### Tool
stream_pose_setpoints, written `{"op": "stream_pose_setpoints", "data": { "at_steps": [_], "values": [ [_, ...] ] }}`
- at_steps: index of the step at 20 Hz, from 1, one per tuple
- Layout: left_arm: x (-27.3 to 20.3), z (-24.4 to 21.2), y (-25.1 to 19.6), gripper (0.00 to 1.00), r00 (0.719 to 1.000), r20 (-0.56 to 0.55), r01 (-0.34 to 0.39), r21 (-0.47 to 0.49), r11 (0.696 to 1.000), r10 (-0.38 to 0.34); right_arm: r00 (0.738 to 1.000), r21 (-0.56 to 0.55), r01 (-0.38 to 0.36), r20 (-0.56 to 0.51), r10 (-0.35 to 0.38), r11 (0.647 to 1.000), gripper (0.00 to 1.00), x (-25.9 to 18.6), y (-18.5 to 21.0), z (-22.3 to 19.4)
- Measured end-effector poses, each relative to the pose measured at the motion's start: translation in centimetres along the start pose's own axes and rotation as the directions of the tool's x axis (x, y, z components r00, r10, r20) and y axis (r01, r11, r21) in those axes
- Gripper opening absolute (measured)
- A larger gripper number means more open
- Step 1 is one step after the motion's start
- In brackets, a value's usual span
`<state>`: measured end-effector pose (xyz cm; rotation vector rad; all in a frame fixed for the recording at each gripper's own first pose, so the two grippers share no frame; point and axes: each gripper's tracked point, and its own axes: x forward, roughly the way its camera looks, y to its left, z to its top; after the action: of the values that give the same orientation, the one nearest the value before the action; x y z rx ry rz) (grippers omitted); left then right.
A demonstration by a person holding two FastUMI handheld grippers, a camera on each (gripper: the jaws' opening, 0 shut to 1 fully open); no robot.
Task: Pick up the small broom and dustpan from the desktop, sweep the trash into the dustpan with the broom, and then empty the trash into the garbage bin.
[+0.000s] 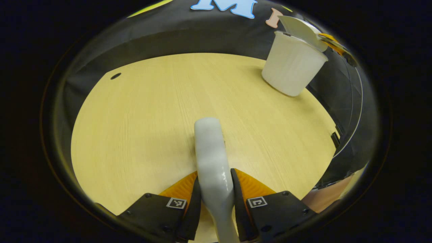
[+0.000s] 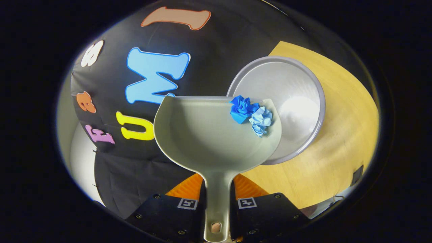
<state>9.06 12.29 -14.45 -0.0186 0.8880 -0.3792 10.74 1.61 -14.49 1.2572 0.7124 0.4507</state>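
Dustpan (image 2: pixel 216 135) hangs tilted over the open garbage bin (image 2: pixel 297 101), its handle pinched between the right gripper (image 2: pixel 217 199) fingers; two crumpled blue paper wads (image 2: pixel 251 114) sit at its lip, just above the bin's mouth. Left gripper (image 1: pixel 216 199) is closed on the broom (image 1: pixel 212 158) handle above the wooden desktop (image 1: pixel 141 118), well apart from the bin (image 1: pixel 292 65).

One broom (image 1: pixel 212 158), one dustpan (image 2: pixel 216 135), one bin (image 2: pixel 287 101), two paper wads (image 2: pixel 251 114) (both blue), two grippers.
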Motion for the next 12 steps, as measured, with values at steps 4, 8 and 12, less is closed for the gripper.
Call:
{"op": "stream_pose_setpoints", "data": {
  "at_steps": [4, 8, 12],
  "values": [
    [0.0, 0.1, 0.2, 0.49, 1.000, 0.008, 0.000, -0.013, 1.000, 0.000, 0.993, 0.126, -0.117, 0.044, 0.112, 0.985, 0.29, 0.4, 0.9, 0.2],
    [0.3, 0.2, 0.1, 0.51, 1.000, 0.014, -0.001, -0.018, 1.000, 0.002, 0.978, 0.223, -0.207, 0.070, 0.196, 0.953, 0.29, 1.1, 1.7, -0.3],
    [0.2, 0.3, 0.0, 0.49, 1.000, 0.017, -0.004, -0.018, 1.000, 0.004, 0.975, 0.222, -0.219, 0.081, 0.206, 0.950, 0.28, 1.1, 1.7, -0.5]
  ]
}}
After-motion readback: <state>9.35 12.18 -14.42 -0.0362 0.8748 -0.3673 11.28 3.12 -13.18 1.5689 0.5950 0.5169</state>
